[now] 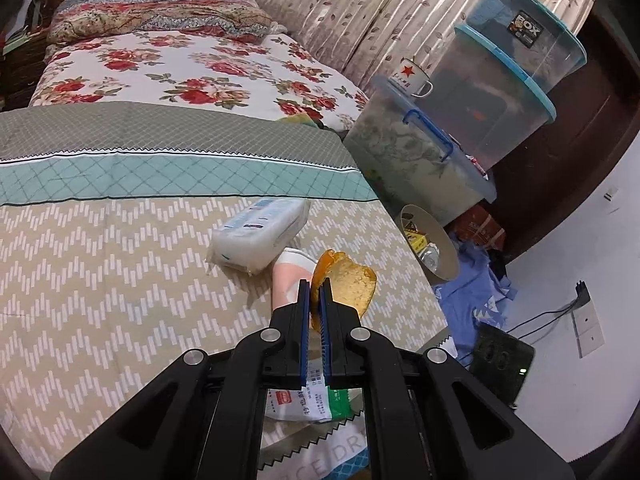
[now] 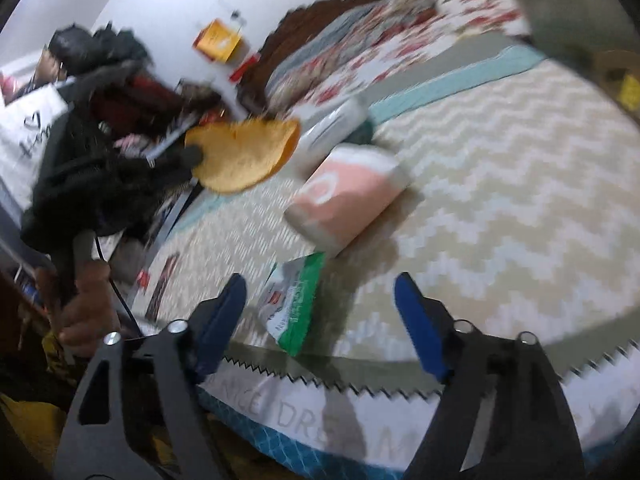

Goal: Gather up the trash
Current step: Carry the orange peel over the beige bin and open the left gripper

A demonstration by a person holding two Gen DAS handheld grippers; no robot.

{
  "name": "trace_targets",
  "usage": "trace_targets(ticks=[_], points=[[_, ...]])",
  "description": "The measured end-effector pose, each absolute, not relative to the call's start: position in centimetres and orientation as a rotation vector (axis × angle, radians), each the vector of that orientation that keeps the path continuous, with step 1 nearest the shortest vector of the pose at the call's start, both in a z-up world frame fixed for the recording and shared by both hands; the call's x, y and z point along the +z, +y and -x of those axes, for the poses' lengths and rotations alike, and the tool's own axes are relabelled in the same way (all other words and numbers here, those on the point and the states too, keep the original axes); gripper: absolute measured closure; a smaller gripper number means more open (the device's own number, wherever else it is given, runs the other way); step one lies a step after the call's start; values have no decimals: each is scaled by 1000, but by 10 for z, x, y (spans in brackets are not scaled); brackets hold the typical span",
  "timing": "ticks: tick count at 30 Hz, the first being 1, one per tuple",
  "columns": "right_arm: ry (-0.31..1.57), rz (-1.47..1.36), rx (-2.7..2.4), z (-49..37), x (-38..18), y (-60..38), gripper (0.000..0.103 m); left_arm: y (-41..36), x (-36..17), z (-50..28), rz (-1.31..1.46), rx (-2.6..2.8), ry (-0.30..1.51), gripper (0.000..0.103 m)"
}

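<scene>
Ahead of the fingers stretches a bed (image 1: 120,280) under a beige zigzag cover, with a floral quilt (image 1: 192,72) and pillow (image 1: 152,12) beyond. A leaf-print curtain (image 1: 360,12) hangs behind; to the fingers' right, a white wall (image 1: 580,380).

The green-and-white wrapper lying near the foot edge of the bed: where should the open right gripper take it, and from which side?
The green-and-white wrapper lies flat on the bedspread, so there is little to pinch from above. Its near end by the zigzag hem looks slightly raised. I would bring the right gripper, jaws open and empty, low from the foot of the bed and pinch that near edge.
</scene>
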State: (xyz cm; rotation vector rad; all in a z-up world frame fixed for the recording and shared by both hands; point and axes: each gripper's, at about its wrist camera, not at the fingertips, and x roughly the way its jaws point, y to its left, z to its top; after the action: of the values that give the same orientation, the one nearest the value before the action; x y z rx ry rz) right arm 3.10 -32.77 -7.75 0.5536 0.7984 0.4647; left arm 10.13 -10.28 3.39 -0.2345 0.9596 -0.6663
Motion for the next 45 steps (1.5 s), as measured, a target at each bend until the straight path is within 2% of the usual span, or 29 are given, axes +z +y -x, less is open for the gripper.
trace_targets(ticks=[2,5,9,14,23,30,38,40,41,42,43,44,45], points=[[836,-529,493,-42,-83,-315,42,-102,34,-100,233,-668,961,99],[936,-508,565,-56,-99,-296,83,-108,35,-98,215,-685,964,99],[896,-561,605,-44,-97,-309,94,-130,38,-99,182,-732,966,99],[792,-684,499,-16,-88,-376,94,-178,33,-113,159,-807,992,99],[559,-788,37,29,-66,-548,94,-323,9,-156,126,-981,1059,99],[505,-833,-110,10,-68,-622,94,-422,-1,-185,108,-1027,1084,99],[472,-887,-199,-27,-70,-674,94,-494,-14,-217,92,-976,1073,98],[478,-848,-262,-38,-70,-681,90,-506,-22,-220,65,-943,1075,90],[499,-831,-270,-48,-74,-682,90,-513,-31,-221,42,-919,1089,68],[529,-830,-260,-55,-80,-684,78,-517,-35,-222,35,-911,1097,50],[548,-838,-254,-60,-85,-685,63,-518,-40,-222,30,-904,1103,49],[562,-856,-248,-63,-90,-683,17,-519,-44,-222,25,-904,1115,49],[545,-853,-255,-62,-91,-682,6,-517,-45,-222,27,-914,1131,49]])
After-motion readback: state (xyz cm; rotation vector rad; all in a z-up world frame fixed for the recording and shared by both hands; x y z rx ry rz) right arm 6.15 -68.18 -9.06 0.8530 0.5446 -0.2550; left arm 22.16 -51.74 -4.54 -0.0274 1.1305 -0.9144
